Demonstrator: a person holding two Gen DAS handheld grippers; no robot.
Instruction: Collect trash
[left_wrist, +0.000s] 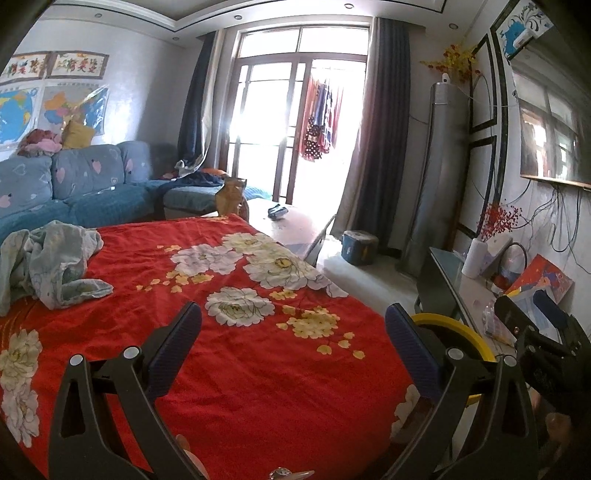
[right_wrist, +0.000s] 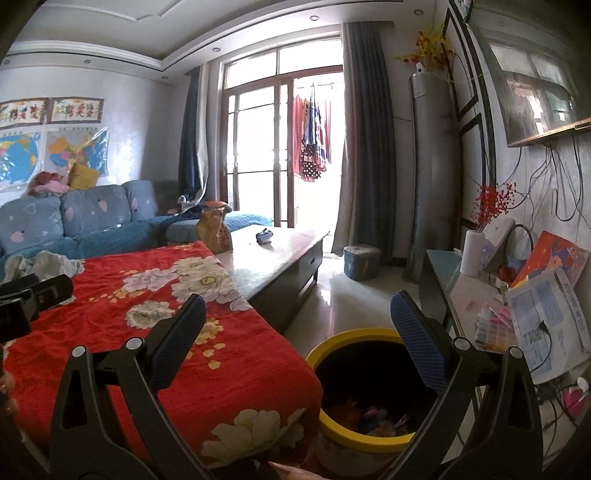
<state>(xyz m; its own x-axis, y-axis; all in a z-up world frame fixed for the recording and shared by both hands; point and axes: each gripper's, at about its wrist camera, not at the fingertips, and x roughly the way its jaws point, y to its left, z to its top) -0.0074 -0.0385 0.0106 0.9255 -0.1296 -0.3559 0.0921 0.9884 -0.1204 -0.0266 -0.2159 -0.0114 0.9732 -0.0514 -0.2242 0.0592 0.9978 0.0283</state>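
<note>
Nearest the lens, the left gripper (left_wrist: 293, 325) hangs spread wide over the red flowered cloth (left_wrist: 236, 354), nothing between its blue pads (left_wrist: 184, 328); the right gripper (right_wrist: 297, 321) is just as wide and just as bare, poised partly above the yellow-rimmed bin (right_wrist: 354, 439) that stands on the floor against the cloth's near corner. Inside the bin lies a small heap of coloured scraps (right_wrist: 373, 417) — light, crumpled stuff by the look of it, likely to give under the pads and best pinched across the bulk, not at an edge. On the cloth itself no loose litter is plain to see; at its far left side a pale crumpled rag (left_wrist: 55, 262) lies soft and limp. Beyond the cloth's far edge, on bare glossy tabletop, sit a brown paper bag (right_wrist: 214, 230) and a small blue crushed wrapper (right_wrist: 265, 236) — both probably weightless and prone to sliding. Past the table are a blue sofa (left_wrist: 85, 181) and a bright balcony door (right_wrist: 280, 147)
</note>
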